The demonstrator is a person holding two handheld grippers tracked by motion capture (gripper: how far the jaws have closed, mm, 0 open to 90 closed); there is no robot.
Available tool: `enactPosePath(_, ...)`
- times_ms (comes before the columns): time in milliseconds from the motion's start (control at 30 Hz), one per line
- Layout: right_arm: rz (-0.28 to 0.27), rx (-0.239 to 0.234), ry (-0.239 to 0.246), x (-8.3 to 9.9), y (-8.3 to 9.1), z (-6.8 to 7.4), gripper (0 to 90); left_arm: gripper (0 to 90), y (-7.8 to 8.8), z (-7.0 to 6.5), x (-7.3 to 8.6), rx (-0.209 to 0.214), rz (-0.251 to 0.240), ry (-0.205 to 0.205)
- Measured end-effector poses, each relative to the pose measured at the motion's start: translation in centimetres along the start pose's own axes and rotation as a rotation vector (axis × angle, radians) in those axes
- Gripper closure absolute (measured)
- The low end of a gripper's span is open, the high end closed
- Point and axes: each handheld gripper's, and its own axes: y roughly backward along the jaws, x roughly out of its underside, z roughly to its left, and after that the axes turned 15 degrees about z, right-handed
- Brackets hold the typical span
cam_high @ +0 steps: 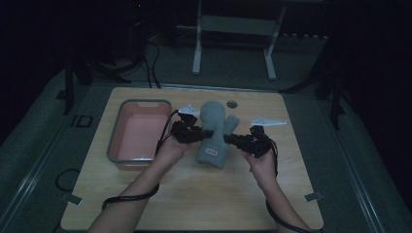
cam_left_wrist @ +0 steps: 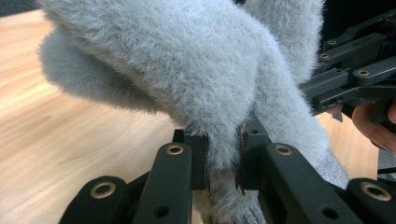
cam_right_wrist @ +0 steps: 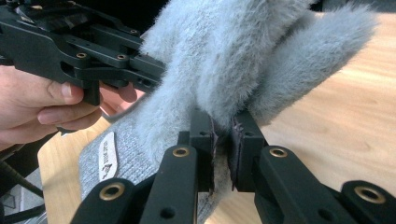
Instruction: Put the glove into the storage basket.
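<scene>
Setting: lab or recording studio, dimly lit. Evidence: one pale wooden surface (cam_high: 194, 194) with a round cable hole (cam_high: 231, 104), standing on grey floor matting; black stands and tripod legs (cam_high: 73, 77) at both sides; loose cables (cam_high: 153, 63) across the floor; white metal frame (cam_high: 233, 34) behind; dark surroundings.

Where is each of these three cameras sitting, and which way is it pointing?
High view: above the person's side, looking forward and down on the table; both forearms, left gripper, right gripper, tray.
Left gripper view: rides the left gripper, looking along its jaws at the mitten.
Right gripper view: rides the right gripper, jaws pinching the mitten; a hand beyond.
All share the mitten; each gripper view shows the other gripper.
</scene>
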Motion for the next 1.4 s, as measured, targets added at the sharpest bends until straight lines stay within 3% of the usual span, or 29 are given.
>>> enactPosePath(200, -0.006, -0.010, 0.026, -1.9, -0.7, 0.9, 81.9, 79.2, 2.1, 1.0, 0.0, -0.019, -0.017, 0.004)
enactPosePath(433, -0.007, -0.048, 0.056, -5.1, -2.7, 2.9, 81.9, 79.1, 5.6, 3.0, 0.9, -0.062, -0.039, 0.040)
enactPosePath(733, 0.006, -0.091, 0.106, -9.4, -6.0, 5.8, 81.9, 79.2, 10.3, 6.0, 2.2, -0.120, -0.044, 0.077)
enactPosePath(1033, 0.022, -0.140, 0.138, -12.6, -10.3, 8.8, 82.0, 79.1, 14.2, 8.8, 4.7, -0.190, -0.051, 0.148)
enactPosePath(1200, 0.037, -0.158, 0.144, -13.4, -12.3, 9.4, 81.9, 79.1, 14.7, 10.1, 6.1, -0.203, -0.053, 0.196)
enactPosePath(1233, 0.053, -0.158, 0.138, -13.3, -13.7, 9.5, 81.9, 79.1, 14.3, 10.7, 6.8, -0.210, -0.044, 0.222)
enactPosePath(1400, 0.109, -0.129, 0.111, -12.5, -16.5, 8.9, 81.9, 79.0, 12.0, 12.3, 8.6, -0.220, 0.007, 0.298)
